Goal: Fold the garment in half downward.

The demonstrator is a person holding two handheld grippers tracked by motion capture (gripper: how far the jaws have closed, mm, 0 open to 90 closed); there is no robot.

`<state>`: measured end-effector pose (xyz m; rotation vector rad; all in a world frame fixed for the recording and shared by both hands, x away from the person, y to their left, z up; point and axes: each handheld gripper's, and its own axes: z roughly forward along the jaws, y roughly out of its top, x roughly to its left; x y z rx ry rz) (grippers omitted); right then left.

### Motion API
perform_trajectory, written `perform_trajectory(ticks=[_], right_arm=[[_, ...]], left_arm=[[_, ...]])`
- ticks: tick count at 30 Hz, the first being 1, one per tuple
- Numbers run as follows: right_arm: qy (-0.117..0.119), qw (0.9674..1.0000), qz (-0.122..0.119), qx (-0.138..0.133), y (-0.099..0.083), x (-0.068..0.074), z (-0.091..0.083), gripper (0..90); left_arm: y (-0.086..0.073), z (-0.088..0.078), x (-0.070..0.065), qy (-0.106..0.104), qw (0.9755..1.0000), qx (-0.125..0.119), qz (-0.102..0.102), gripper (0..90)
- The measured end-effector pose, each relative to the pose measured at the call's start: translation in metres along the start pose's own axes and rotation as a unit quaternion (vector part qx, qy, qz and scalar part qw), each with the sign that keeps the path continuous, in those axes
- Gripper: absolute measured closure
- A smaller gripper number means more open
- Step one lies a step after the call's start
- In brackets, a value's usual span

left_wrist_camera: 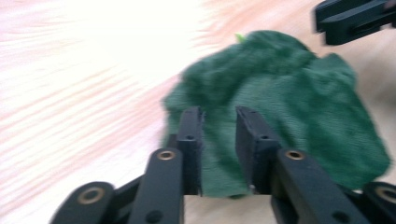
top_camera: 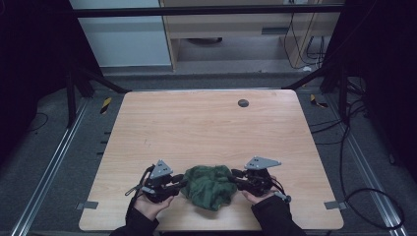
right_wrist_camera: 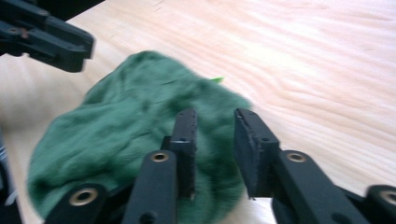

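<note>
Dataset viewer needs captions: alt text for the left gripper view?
The left gripper, two black jaws apart, reaches over the near edge of a crumpled green cloth on a light wooden table. The right gripper pokes in at top right.

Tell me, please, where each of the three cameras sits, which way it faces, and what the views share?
High view: above the person's side, facing forward and down on the table; both hands, the left gripper and right gripper flank the green cloth.
Left gripper view: rides the left gripper, facing along its fingers at the cloth.
Right gripper view: rides the right gripper, facing the cloth.
Shared: each gripper view shows the cloth and the other gripper farther off.
</note>
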<state>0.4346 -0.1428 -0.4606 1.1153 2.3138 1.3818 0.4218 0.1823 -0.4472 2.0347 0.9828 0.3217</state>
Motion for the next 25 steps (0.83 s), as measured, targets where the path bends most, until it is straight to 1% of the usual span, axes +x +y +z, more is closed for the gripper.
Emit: perform_trajectory(ticks=[4, 7, 8, 13, 15, 20, 21, 23, 25], right_arm=[[-0.032, 0.9993, 0.018, -0.007, 0.0, -0.012, -0.006, 56.5], [-0.06, 0.9977, 0.028, -0.009, -0.001, -0.022, -0.01, 49.5], [-0.071, 0.997, 0.031, -0.009, -0.002, -0.025, -0.012, 47.2], [-0.107, 0.9931, 0.045, -0.015, -0.004, -0.04, -0.018, 38.1], [-0.121, 0.9915, 0.045, -0.017, -0.005, -0.046, -0.021, 34.7], [-0.14, 0.9884, 0.056, -0.02, -0.009, -0.059, -0.026, 29.0], [-0.146, 0.9876, 0.055, -0.019, -0.01, -0.062, -0.027, 28.1], [-0.15, 0.9868, 0.058, -0.015, -0.012, -0.067, -0.028, 26.8], [-0.157, 0.9858, 0.058, -0.011, -0.014, -0.071, -0.028, 25.5]], left_arm=[[-0.002, -0.004, 0.014, 0.016, 0.9998, -0.007, -0.01, 60.5], [-0.004, -0.007, 0.025, 0.035, 0.9991, -0.013, -0.018, 54.8], [-0.005, -0.008, 0.029, 0.043, 0.9988, -0.015, -0.02, 52.9], [-0.01, -0.013, 0.05, 0.075, 0.9963, -0.023, -0.036, 44.7], [-0.013, -0.016, 0.059, 0.084, 0.9952, -0.023, -0.043, 42.6], [-0.022, -0.021, 0.076, 0.106, 0.9927, -0.02, -0.053, 37.9], [-0.023, -0.021, 0.079, 0.11, 0.9923, -0.018, -0.055, 37.2], [-0.026, -0.021, 0.084, 0.116, 0.9914, -0.016, -0.059, 35.6], [-0.028, -0.021, 0.089, 0.12, 0.9909, -0.014, -0.059, 33.6]])
